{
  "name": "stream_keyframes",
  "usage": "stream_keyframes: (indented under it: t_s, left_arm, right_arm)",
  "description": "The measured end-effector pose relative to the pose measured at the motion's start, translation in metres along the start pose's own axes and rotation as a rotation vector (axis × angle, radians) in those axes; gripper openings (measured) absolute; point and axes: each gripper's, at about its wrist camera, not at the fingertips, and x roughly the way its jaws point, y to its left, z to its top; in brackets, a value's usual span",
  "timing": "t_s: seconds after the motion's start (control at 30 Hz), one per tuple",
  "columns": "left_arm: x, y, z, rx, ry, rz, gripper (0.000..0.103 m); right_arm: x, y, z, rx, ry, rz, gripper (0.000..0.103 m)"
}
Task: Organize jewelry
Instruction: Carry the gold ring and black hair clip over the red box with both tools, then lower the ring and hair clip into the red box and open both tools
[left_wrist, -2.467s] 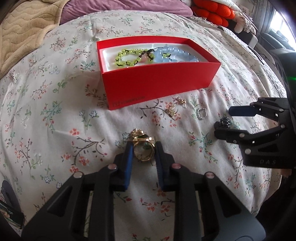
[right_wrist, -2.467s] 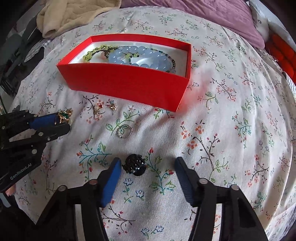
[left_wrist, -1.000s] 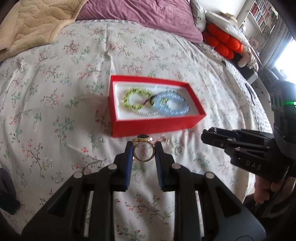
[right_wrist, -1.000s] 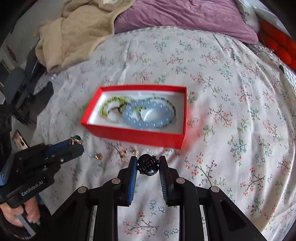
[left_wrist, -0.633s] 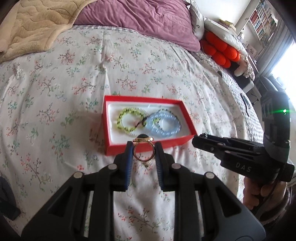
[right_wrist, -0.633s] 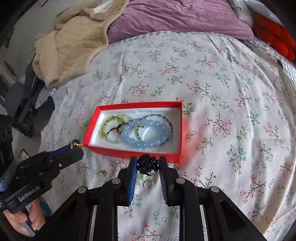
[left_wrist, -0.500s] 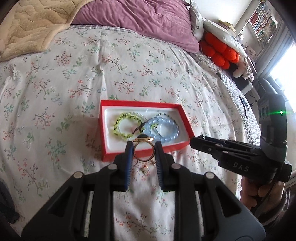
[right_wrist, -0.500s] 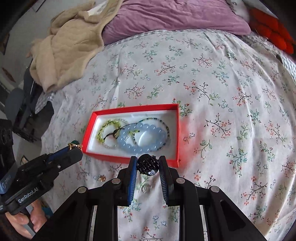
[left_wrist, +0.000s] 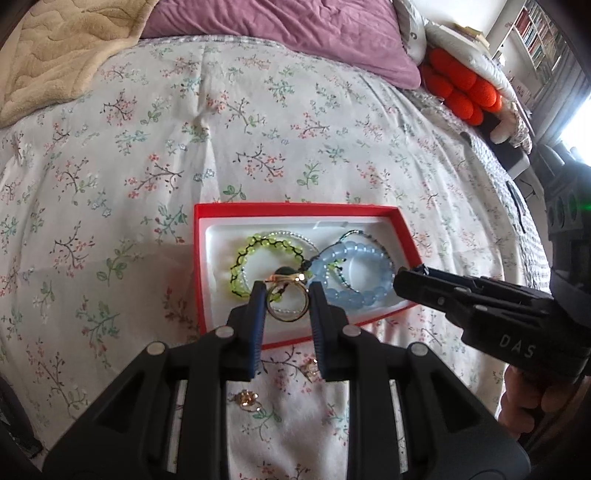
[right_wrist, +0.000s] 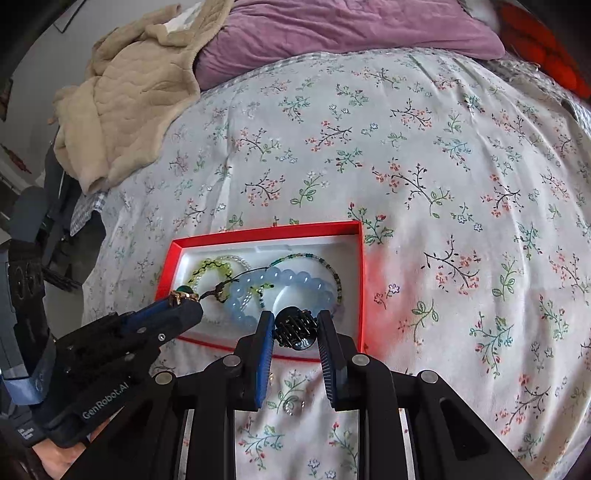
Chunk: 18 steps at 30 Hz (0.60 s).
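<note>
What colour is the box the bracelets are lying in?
Red outside, white lining; the box shows best in the left wrist view.

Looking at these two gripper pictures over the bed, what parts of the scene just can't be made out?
- Left wrist view: the small gold pieces on the bedspread, too small to name, partly behind the left gripper, shut on the gold ring.
- Right wrist view: the silvery piece below the red box, half hidden by the right gripper.
- The black piece it grips: kind unclear.
</note>
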Motion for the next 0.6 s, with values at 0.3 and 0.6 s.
stream_keyframes:
  t_s: [0.3,0.6]
  left_arm:
    - [0.01,0.001,0.004,0.006,-0.001,0.009,0.025]
    - [0.008,-0.001,0.004,0.021,-0.007,0.019,0.025]
  right_arm:
    - [0.013,-0.004,0.007,0.004,-0.001,0.006,0.024]
    - [0.013,-0.004,0.009,-0.004,-0.018,0.005,0.024]
